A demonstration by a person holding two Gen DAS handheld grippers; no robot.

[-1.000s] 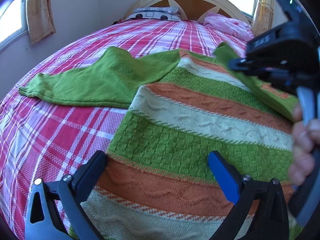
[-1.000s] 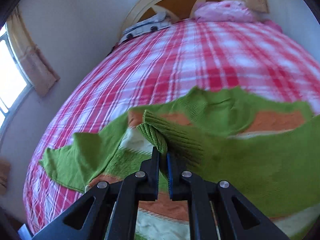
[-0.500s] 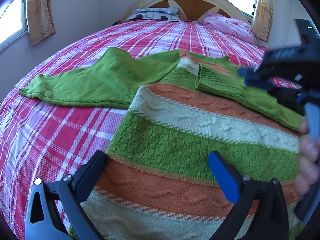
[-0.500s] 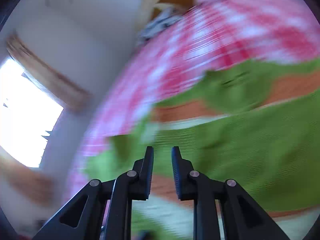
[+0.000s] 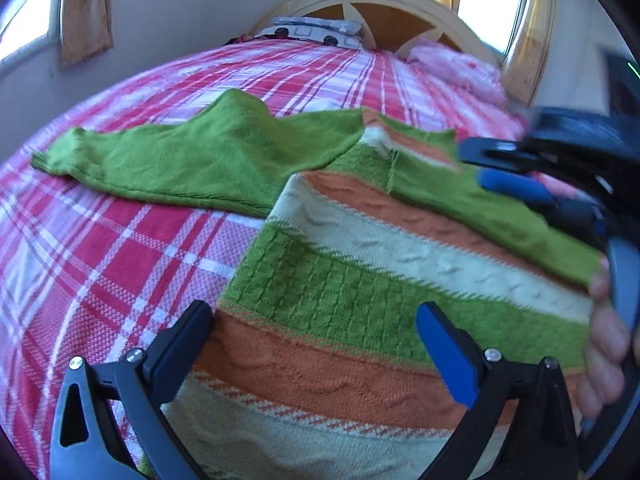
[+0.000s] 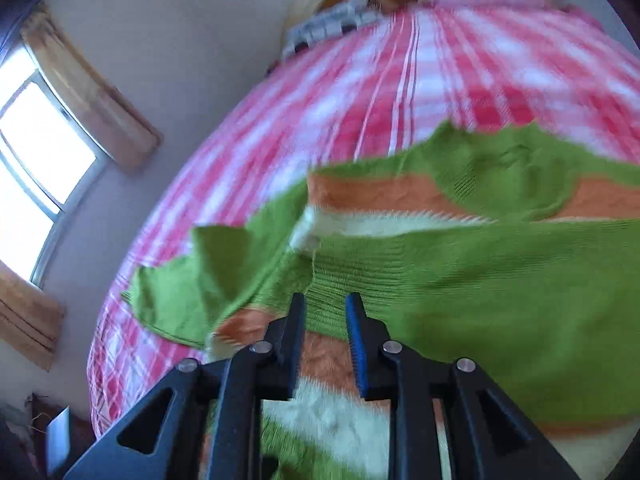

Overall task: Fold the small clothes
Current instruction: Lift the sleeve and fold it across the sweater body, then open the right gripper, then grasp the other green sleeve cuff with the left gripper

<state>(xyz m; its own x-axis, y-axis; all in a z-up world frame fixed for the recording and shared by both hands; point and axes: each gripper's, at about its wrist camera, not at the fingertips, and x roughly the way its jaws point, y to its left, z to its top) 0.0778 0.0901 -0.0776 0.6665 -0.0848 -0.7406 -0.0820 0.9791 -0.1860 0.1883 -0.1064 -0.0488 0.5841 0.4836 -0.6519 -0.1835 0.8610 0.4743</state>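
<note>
**A:** On a red-plaid bed (image 5: 120,248), a striped sweater (image 5: 360,320) lies flat, its body running from the near edge up toward the headboard (image 5: 384,12). Where do the two tools stand?

**B:** The left gripper (image 5: 316,336) hovers over the sweater's lower stripes, jaws spread wide, nothing between them. The right gripper (image 6: 326,332) is opening above the folded-in right sleeve (image 6: 460,280) — the green knit lies under the pads, not pinched between them.

**A:** And the sleeve not yet folded?

**B:** The left sleeve (image 5: 192,156) stretches out sideways across the plaid, its long axis crossing the body's, cuff pointing away toward the window wall. It lies ahead and to the left of the left gripper — the nearer hand by a clear margin.

**A:** Anything in the way?

**B:** No. A patterned pillow (image 5: 316,30) and a pink bundle (image 5: 460,64) sit well apart, up by the headboard.
</note>
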